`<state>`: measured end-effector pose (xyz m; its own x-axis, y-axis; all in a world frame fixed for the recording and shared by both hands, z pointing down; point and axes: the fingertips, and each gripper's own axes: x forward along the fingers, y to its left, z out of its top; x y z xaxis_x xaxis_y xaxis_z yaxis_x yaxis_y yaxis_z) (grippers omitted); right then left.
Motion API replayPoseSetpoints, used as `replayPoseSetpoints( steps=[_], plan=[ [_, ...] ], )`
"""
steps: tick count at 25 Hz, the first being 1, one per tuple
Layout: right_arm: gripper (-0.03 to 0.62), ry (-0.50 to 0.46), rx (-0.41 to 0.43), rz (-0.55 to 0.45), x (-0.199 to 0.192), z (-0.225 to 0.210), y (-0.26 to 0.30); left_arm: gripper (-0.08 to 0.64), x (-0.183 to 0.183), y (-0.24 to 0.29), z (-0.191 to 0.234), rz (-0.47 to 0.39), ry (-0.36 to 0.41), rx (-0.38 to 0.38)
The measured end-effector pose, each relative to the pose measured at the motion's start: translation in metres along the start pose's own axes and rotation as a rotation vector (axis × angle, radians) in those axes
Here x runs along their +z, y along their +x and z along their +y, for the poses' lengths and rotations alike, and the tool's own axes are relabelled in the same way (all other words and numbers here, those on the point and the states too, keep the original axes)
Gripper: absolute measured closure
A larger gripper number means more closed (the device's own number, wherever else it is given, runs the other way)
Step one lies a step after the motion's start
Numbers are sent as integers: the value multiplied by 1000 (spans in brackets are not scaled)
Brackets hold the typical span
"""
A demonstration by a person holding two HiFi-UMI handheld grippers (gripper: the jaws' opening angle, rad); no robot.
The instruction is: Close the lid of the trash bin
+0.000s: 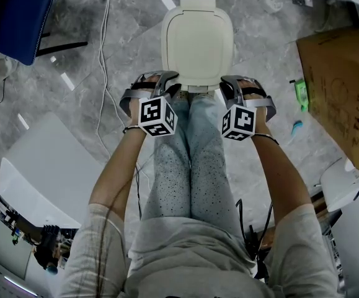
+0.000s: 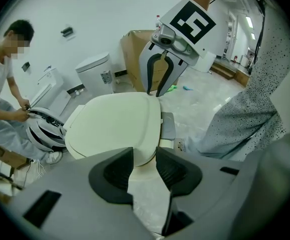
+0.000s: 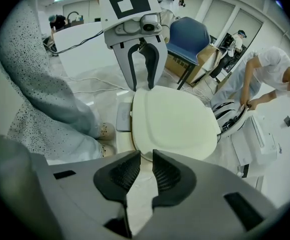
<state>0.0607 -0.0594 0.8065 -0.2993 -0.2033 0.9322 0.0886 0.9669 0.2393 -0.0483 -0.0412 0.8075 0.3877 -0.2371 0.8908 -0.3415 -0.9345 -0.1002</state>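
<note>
Your left gripper (image 2: 143, 156) holds its jaws a little apart, clamping nothing. The bin's lid (image 2: 114, 126) lies flat and shut just past their tips, and its near edge shows through the gap. Your right gripper (image 3: 146, 159) meets the lid from the opposite side, jaws narrowly parted and empty, the lid edge just ahead of them. Each gripper faces the other across the lid. Just right of the left jaws' line sits the grey pedal (image 2: 167, 126). Far beyond the left jaws stands a cardboard box (image 2: 132, 54).
</note>
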Motion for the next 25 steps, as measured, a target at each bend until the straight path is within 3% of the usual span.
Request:
replayPoseSetpoints(
  steps=[10,25],
  plan=[
    [512,-33,77,13,5,8,5,410,-1,4,-1,18,-37,-37],
    [515,24,161,61,4,9,15,419,-4,10,1,42,-83,-86]
  ],
)
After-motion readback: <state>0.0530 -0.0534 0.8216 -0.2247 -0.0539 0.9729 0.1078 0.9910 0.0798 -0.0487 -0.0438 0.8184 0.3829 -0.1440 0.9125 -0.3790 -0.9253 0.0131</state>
